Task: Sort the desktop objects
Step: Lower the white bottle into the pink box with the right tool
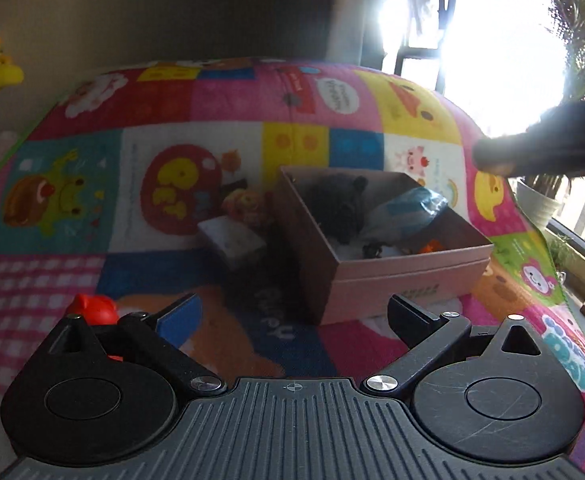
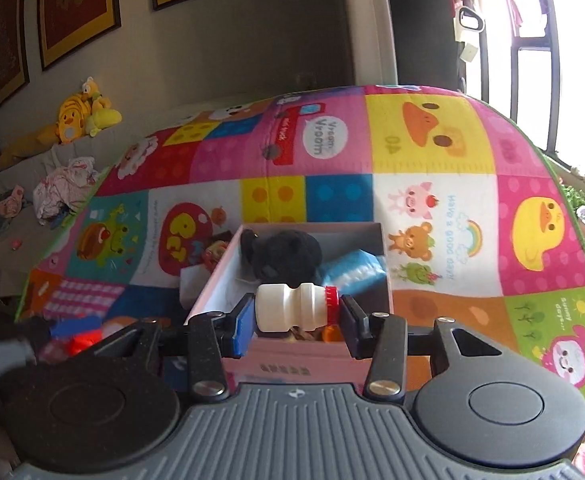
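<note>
While spread wide with nothing between them, left gripper (image 1: 294, 316) fingers (image 1: 180, 318) hang over the colourful play mat (image 1: 196, 120), pointing at a bare patch just beside the pink box (image 1: 392, 280). Red toy (image 1: 92, 310) on the mat at nine o'clock of the left finger, partly hidden behind it. Small white box (image 1: 232, 240) and an orange toy (image 1: 246, 204) close together at nine o'clock of the pink box. Inside the pink box: black plush (image 1: 336, 204) toward the far wall, blue-and-white packet (image 1: 408, 208) at three o'clock of it, small orange bits near the front wall, too blurred to name. Dark sleeve (image 1: 548, 140) at the two o'clock edge of the view.

From the right wrist: right gripper (image 2: 294, 316) about half open, fingers (image 2: 242, 328) clamped on a small white bottle (image 2: 292, 308) lying crosswise, red cap at three o'clock. Held above the near wall of the pink box (image 2: 284, 356), with black plush (image 2: 288, 252) and packet (image 2: 352, 270) at twelve o'clock beyond it. Red toy (image 2: 84, 340) at nine o'clock, blurred.
</note>
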`<state>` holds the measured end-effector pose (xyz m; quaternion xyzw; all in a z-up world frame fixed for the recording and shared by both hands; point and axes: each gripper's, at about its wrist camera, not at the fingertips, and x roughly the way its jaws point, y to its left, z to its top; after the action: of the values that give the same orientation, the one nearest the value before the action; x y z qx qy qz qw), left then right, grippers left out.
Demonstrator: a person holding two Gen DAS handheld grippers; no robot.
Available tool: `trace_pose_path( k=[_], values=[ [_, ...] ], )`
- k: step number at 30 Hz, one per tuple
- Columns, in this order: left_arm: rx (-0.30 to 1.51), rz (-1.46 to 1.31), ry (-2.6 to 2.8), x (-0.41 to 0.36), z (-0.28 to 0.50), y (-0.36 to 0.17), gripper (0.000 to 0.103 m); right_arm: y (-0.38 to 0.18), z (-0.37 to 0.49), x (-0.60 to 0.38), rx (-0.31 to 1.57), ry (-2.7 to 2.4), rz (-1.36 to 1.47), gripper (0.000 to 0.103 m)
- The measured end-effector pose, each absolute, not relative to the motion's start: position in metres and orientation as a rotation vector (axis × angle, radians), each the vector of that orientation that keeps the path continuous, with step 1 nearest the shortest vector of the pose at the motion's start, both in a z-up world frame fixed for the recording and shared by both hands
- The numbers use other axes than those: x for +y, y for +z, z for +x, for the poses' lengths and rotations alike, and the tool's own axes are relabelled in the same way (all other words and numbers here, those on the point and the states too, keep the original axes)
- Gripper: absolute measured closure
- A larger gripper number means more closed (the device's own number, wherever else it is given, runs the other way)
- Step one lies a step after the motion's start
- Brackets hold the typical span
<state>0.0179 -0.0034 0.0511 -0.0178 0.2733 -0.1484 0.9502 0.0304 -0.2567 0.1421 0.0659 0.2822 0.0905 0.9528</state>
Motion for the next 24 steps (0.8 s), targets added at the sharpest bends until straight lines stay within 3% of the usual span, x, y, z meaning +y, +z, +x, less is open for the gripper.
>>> trace_pose_path(
  k=[1, 2, 5, 7, 8, 9, 14, 19, 24],
  values=[
    [0.558, -0.049, -0.298, 0.002, 0.013, 0.048, 0.001, 0.145, 0.043, -0.253, 0.580, 0.211, 0.158, 0.057],
    [0.557, -0.063, -0.293, 0.008, 0.009, 0.044, 0.001, 0.147, 0.057, -0.250, 0.590, 0.228, 0.179, 0.046],
    [0.542, -0.111, -0.275, 0.023, -0.003, 0.035, 0.001, 0.147, 0.085, -0.240, 0.558, 0.146, 0.088, 0.043],
    [0.530, -0.140, -0.274, 0.028, -0.008, 0.030, 0.001, 0.140, 0.101, -0.241, 0.556, 0.068, 0.020, 0.054],
    [0.527, -0.148, -0.279, 0.030, -0.009, 0.027, 0.000, 0.134, 0.111, -0.243, 0.577, 0.042, 0.012, 0.073],
    [0.529, -0.151, -0.284, 0.030, -0.008, 0.026, 0.000, 0.128, 0.119, -0.245, 0.595, 0.019, 0.010, 0.084],
    [0.549, -0.132, -0.271, 0.032, -0.005, 0.020, 0.000, 0.090, 0.153, -0.246, 0.629, -0.103, -0.071, 0.084],
    [0.550, -0.128, -0.259, 0.044, -0.007, 0.020, 0.000, 0.058, 0.163, -0.262, 0.797, -0.072, 0.114, 0.082],
    [0.591, -0.164, -0.260, 0.046, -0.004, 0.016, 0.000, 0.058, 0.146, -0.260, 0.849, 0.002, 0.196, 0.082]
  ],
)
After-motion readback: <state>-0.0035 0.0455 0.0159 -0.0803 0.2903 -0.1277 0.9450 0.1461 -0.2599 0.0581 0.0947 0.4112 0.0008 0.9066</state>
